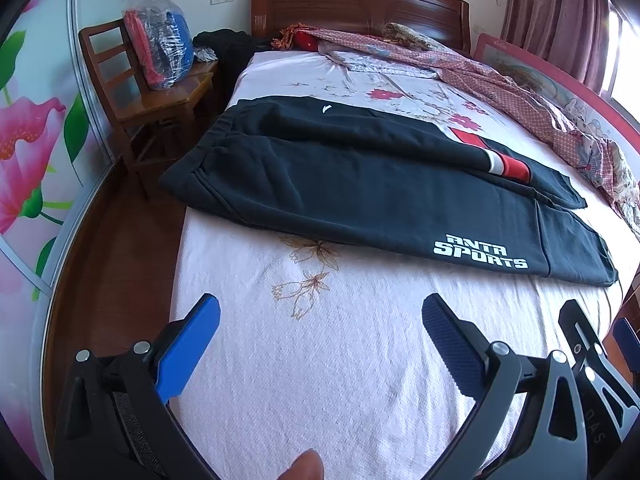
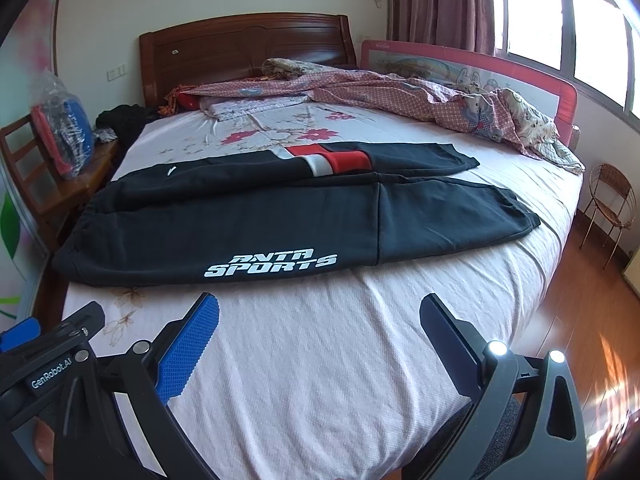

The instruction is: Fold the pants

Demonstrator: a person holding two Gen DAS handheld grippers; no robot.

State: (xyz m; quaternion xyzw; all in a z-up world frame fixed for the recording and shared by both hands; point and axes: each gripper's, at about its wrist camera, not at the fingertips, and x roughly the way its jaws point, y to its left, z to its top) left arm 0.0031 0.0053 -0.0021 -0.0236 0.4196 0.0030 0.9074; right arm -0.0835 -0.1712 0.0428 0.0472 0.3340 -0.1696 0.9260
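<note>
Nearest the lens, both grippers are hovering low over bare sheet at the foot of the bed (image 2: 320, 360). The left gripper (image 1: 320, 320) and the right gripper (image 2: 319, 316) are each standing spread wide, holding nothing, side by side and well short of the cloth.

Beyond them the pants (image 2: 256, 216) are lying flat across the mattress, waistband toward the chair (image 1: 132, 92) side, both legs running out toward the window side. The near leg, carrying the white ANTA SPORTS print (image 2: 271, 265), is sitting close to the front edge of the bed; the far leg, with the red and white stripe (image 2: 332, 162), is angling away from it, so the cuffs are splaying apart.

Judging from this, folding is not yet begun, and several things are threatening it. The waistband corner is overhanging the chair-side edge, so a careless pull is likely to drag the whole garment off. The fabric is looking thick and limp; a pinch catching only the top layer is going to lift one ply and leave the leg behind, twisted. Because the legs are diverging, folding one over the other without aligning the cuffs is risking a crooked bundle. The rumpled quilt (image 2: 440, 92) behind is lying near the far cuff and could snag it.
</note>
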